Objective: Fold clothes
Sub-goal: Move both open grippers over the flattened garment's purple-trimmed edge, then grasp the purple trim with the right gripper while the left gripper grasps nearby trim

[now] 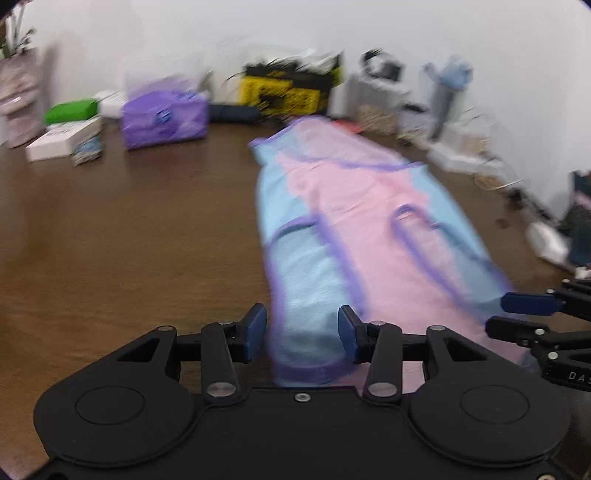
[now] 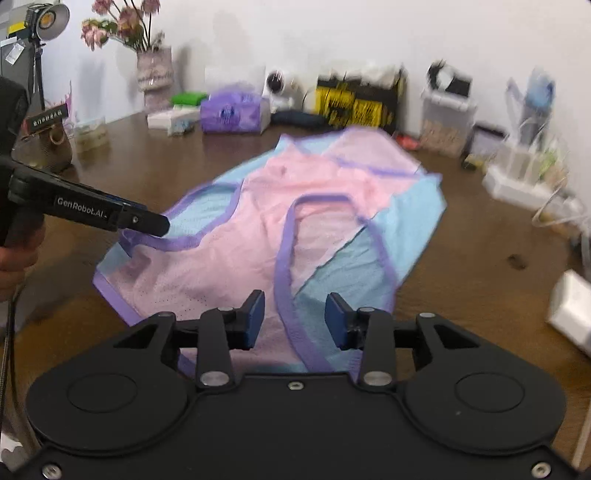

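Observation:
A sleeveless mesh top [image 1: 354, 221] in pink and light blue with purple trim lies flat on the brown wooden table [image 1: 129, 240]. Its near end reaches both grippers. My left gripper [image 1: 302, 332] hovers over the garment's near left blue edge, open, its blue pads clear of the cloth. My right gripper [image 2: 295, 319] is open over the near purple armhole trim of the top [image 2: 295, 221], and nothing is pinched. It also shows at the right edge of the left wrist view [image 1: 513, 315]. In the right wrist view the left gripper [image 2: 159, 225] reaches in from the left above the garment's left edge.
Clutter lines the far wall: a purple tissue pack [image 2: 234, 112], a yellow-and-black box [image 2: 354, 101], a vase of flowers [image 2: 153, 74], white boxes [image 1: 62, 138] and containers [image 2: 447, 114]. A studio lamp [image 2: 46, 18] stands far left. A hand [image 2: 14, 254] holds the left gripper's handle.

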### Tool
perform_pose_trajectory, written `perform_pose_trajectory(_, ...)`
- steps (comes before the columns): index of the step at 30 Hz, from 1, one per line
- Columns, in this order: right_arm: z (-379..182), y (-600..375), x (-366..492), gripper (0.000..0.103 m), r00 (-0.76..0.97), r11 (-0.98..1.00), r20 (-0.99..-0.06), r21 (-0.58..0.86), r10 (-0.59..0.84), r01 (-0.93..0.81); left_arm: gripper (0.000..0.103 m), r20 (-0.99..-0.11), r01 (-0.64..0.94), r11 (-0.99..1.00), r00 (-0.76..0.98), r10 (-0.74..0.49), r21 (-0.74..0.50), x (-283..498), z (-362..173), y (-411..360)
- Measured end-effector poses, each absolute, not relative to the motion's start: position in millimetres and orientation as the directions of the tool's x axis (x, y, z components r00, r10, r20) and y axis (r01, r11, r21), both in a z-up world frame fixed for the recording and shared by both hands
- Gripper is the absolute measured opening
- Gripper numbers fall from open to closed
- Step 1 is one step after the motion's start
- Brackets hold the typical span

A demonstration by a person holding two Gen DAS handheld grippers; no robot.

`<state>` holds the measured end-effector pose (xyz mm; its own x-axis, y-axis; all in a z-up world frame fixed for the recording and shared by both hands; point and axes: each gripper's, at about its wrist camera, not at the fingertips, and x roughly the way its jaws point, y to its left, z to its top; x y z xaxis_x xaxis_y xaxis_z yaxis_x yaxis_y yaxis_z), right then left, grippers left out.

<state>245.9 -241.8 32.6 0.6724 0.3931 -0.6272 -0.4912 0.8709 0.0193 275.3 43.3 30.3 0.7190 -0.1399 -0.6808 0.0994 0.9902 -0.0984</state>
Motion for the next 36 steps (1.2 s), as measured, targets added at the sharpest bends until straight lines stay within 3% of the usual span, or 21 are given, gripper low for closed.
perform_pose_trajectory(2, 33, -243, 243, 0.006, 0.679, 0.878, -0.623, 0.029, 0.389, -0.477, 0.043, -0.683, 0.114, 0.990, 0.717, -0.137, -0.079, 274, 29, 43)
perform_pose_trajectory(7, 36, -252, 221, 0.006, 0.734, 0.910, -0.588, 0.007, 0.339, -0.414, 0.043, -0.677, 0.139, 0.990, 0.727, -0.118, -0.023, 272, 27, 41)
perform_pose_trajectory(15, 30, -258, 202, 0.008, 0.734, 0.928, -0.616, -0.012, 0.287, -0.373, 0.043, -0.674, 0.169, 0.986, 0.728, -0.123, 0.003, 260, 26, 39)
perform_pose_trajectory(18, 36, -257, 196, 0.020, 0.748, 0.923, -0.594, -0.025, 0.295, -0.384, 0.044, -0.677, 0.172, 0.985, 0.725, -0.122, 0.007, 251, 27, 42)
perform_pose_trajectory(20, 42, -258, 192, 0.023, 0.765, 0.923, -0.572, -0.038, 0.295, -0.384, 0.044, -0.683, 0.138, 0.990, 0.722, -0.110, -0.014, 244, 35, 47)
perform_pose_trajectory(21, 47, -260, 190, 0.025, 0.780, 0.922, -0.552, -0.049, 0.295, -0.383, 0.045, -0.670, 0.144, 0.989, 0.732, -0.121, -0.021, 243, 38, 49)
perform_pose_trajectory(23, 47, -261, 194, 0.025, 0.771, 0.918, -0.561, -0.048, 0.301, -0.393, 0.061, -0.596, 0.210, 0.976, 0.778, -0.201, -0.055, 236, 55, 47)
perform_pose_trajectory(25, 43, -260, 203, 0.025, 0.754, 0.919, -0.589, -0.044, 0.293, -0.392, 0.063, -0.586, 0.305, 0.949, 0.757, -0.290, -0.077, 241, 58, 36)
perform_pose_trajectory(28, 37, -257, 205, 0.025, 0.745, 0.925, -0.608, -0.042, 0.275, -0.377, 0.062, -0.651, 0.337, 0.940, 0.702, -0.291, -0.056, 255, 45, 17)
perform_pose_trajectory(30, 36, -257, 201, 0.024, 0.732, 0.919, -0.613, -0.025, 0.296, -0.393, 0.042, -0.692, 0.324, 0.946, 0.675, -0.254, -0.032, 262, 34, 11)
perform_pose_trajectory(32, 34, -258, 198, 0.024, 0.730, 0.917, -0.614, -0.028, 0.299, -0.399, 0.015, -0.690, 0.306, 0.952, 0.683, -0.239, -0.027, 261, 32, 13)
perform_pose_trajectory(36, 31, -259, 197, 0.016, 0.722, 0.916, -0.622, -0.018, 0.304, -0.401, 0.009, -0.691, 0.283, 0.958, 0.683, -0.236, -0.047, 256, 30, 20)
